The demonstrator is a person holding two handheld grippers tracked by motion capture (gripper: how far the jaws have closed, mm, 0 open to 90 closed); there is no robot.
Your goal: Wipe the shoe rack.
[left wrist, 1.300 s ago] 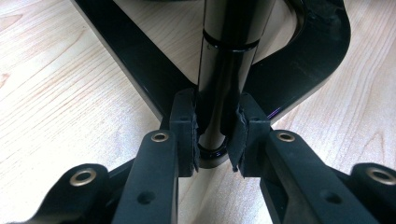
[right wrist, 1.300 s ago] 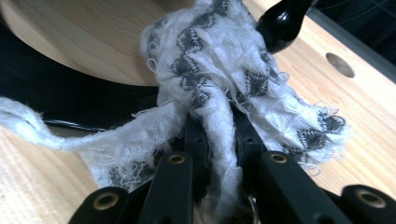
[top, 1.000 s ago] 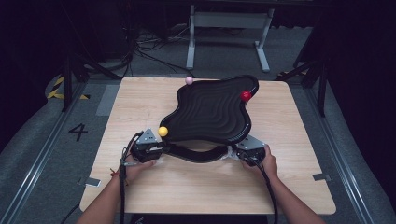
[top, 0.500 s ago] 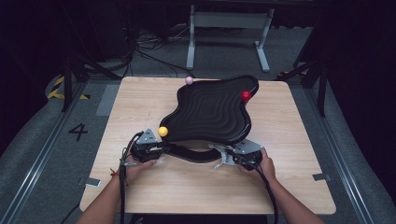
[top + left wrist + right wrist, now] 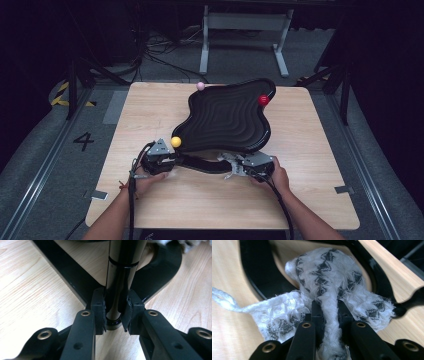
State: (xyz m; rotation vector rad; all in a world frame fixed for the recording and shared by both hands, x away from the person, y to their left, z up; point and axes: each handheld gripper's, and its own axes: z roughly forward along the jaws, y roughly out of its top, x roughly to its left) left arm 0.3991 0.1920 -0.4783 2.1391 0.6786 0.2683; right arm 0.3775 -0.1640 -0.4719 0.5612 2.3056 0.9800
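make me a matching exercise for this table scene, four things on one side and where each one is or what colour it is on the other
Things:
1. left hand-held gripper
2. right hand-held gripper
3. yellow ball
4. red ball

Places or states:
A. in the black wavy tray's far right corner
B. shut on a white patterned cloth
C. at the tray's near left edge
D. shut on a glossy black post

Pairs: 1-D, 2-B, 3-C, 4-A

Cloth (image 5: pixel 329 287) end hidden between right claw's (image 5: pixel 329 312) jaws.
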